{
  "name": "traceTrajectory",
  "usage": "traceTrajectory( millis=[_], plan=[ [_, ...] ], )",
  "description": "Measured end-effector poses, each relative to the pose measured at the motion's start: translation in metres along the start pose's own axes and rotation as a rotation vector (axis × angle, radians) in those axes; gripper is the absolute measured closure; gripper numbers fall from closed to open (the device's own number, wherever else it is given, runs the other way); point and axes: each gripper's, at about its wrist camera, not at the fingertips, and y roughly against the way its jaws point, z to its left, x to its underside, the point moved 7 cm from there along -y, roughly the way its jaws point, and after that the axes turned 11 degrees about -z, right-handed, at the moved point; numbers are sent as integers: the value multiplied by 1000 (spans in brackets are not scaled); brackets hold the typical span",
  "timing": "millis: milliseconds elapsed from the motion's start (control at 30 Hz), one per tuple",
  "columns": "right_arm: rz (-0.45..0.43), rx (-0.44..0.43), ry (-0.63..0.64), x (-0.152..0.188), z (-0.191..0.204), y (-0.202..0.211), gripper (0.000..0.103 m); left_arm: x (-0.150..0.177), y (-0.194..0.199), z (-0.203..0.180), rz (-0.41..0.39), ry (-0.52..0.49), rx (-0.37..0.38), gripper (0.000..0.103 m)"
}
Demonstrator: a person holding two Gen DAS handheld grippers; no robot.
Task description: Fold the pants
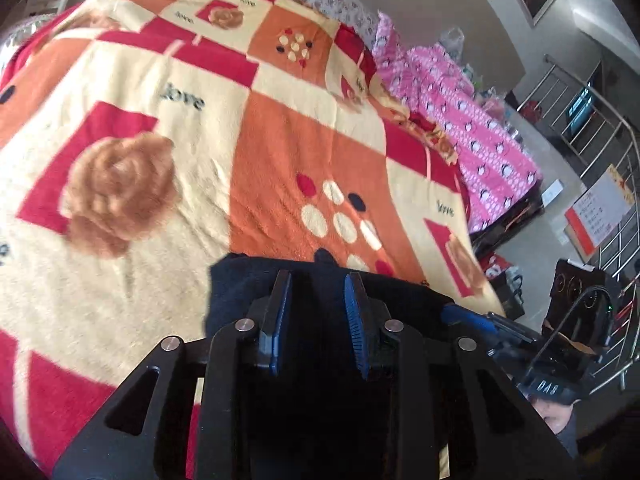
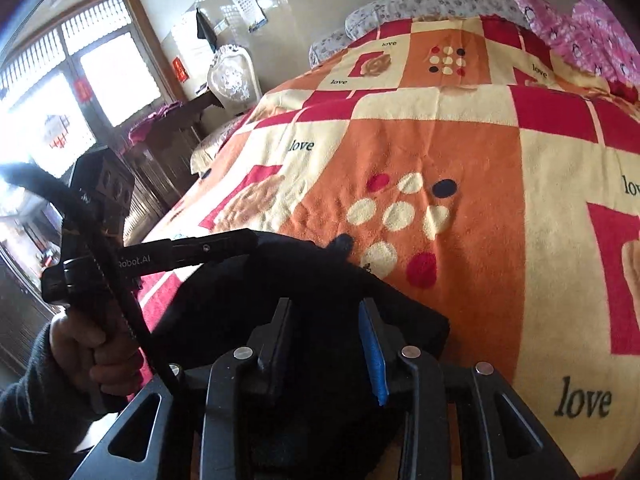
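Patchwork rose blanket (image 1: 240,140) on the bed, pink penguin-print quilt (image 1: 472,136) alongside, metal railing (image 1: 600,184) beyond.

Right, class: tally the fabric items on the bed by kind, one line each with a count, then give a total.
Dark pants, folded, at the near edge: 1
Patterned red, orange and cream blanket covering the bed: 1
Pink penguin-print fabric along the far side: 1
Floral pillows at the head: at least 2
Total: at least 5
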Motion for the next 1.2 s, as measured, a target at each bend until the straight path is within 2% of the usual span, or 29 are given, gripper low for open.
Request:
traceTrajectory(
  millis=[33, 67, 100, 133, 200, 300, 367, 400, 467, 567, 600, 633, 667, 700, 733, 800, 867, 967, 1100, 1167, 1200],
  plan=[
    [-27, -7, -30, -4, -2, 10, 69, -2, 13, 3, -34, -6, -9, 41],
    [-64, -13, -62, -7, -4, 23, 66, -3, 25, 6, -63, -7, -15, 30],
    [-98, -14, -91, -8, -7, 35, 53, -2, 36, 10, -93, -3, -11, 23],
    [-128, -7, -119, -7, -12, 47, 42, 1, 43, 14, -105, 2, 4, 23],
    [-149, -3, -184, 3, -21, 61, 33, 12, 44, 21, -69, 18, 39, 23],
    [-77, -30, -261, 22, -30, 53, 33, 31, 29, 32, 18, 89, 53, 23],
    [-8, -38, -300, 36, -34, 41, 33, 42, 15, 33, 98, 163, 113, 23],
    [27, -43, -320, 43, -36, 34, 32, 40, 14, 29, 73, 145, 119, 23],
    [-2, -70, -338, 44, -37, 33, 32, 42, 8, 21, 98, 130, 141, 23],
    [-7, -103, -301, 43, -31, 27, 32, 41, 4, 17, 95, 109, 128, 23],
    [-21, -123, -289, 43, -27, 26, 32, 39, 4, 18, 88, 114, 113, 34],
    [-35, -120, -274, 42, -25, 25, 38, 39, 5, 22, 80, 114, 84, 47],
    [-46, -106, -271, 42, -27, 24, 43, 38, 5, 23, 73, 109, 69, 50],
    [-54, -102, -278, 42, -28, 25, 53, 36, 6, 21, 58, 89, 59, 58],
    [-77, -115, -288, 40, -30, 30, 61, 35, 6, 16, 44, 50, 42, 62],
    [-104, -120, -272, 33, -30, 36, 69, 30, 3, 5, 25, -31, 12, 66],
    [-124, -80, -223, 22, -30, 40, 72, 19, -8, -6, 20, -67, 3, 67],
    [-152, -49, -230, -3, -46, 38, 72, -3, -36, -15, 10, -92, 8, 67],
    [-148, -27, -247, -37, -81, 16, 72, -15, -74, -13, 29, -159, -60, 66],
    [-107, -19, -248, -41, -94, 0, 72, -10, -86, -8, 49, -183, -116, 59],
    [-81, -15, -252, -38, -99, -8, 71, -9, -85, -6, 30, -186, -126, 52]
  ],
)
